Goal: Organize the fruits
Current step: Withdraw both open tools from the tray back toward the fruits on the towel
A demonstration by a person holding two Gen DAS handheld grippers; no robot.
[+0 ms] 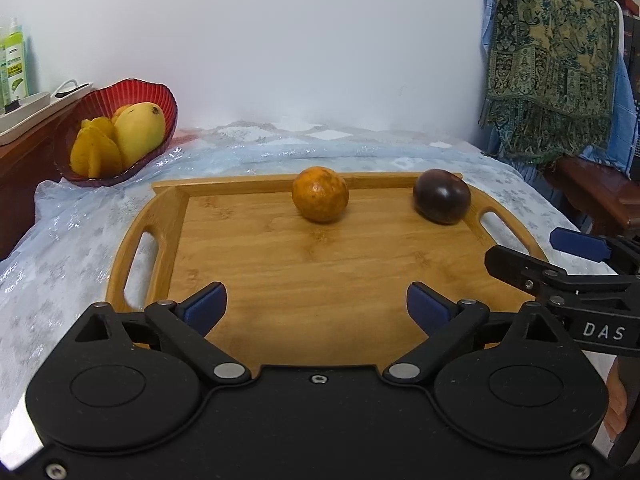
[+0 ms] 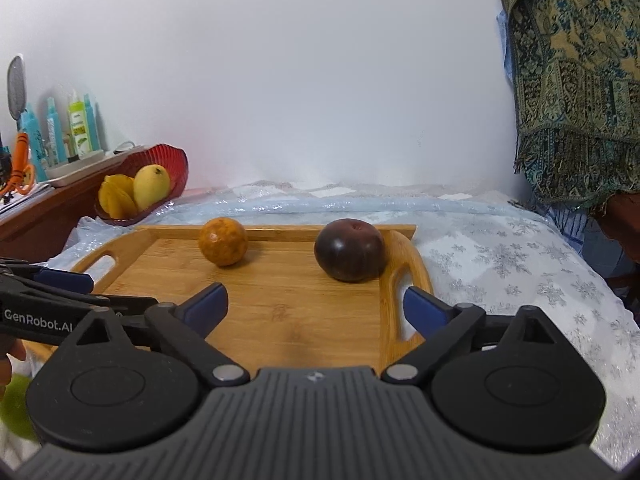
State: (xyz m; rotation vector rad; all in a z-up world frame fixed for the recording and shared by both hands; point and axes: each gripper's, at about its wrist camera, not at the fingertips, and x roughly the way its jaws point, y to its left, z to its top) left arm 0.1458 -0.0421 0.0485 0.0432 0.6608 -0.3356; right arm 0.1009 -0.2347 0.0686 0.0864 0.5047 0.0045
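Note:
An orange (image 1: 320, 194) (image 2: 223, 242) and a dark purple fruit (image 1: 441, 196) (image 2: 349, 249) lie at the far side of a wooden tray (image 1: 304, 280) (image 2: 288, 312). A red bowl (image 1: 160, 94) (image 2: 168, 160) at the far left holds a yellow mango (image 1: 140, 132) (image 2: 151, 186) and a starfruit (image 1: 94, 152) (image 2: 116, 196). My left gripper (image 1: 316, 304) is open and empty over the tray's near part. My right gripper (image 2: 316, 304) is open and empty, short of the purple fruit; it also shows at the right of the left wrist view (image 1: 540, 250).
The tray sits on a pale blue snowflake cloth (image 2: 500, 264). A wooden side shelf (image 2: 52, 216) with bottles (image 2: 76, 124) stands at the left. A patterned shawl (image 1: 552, 60) hangs at the right over dark wooden furniture (image 1: 592, 192). A green object (image 2: 16, 404) lies at the lower left.

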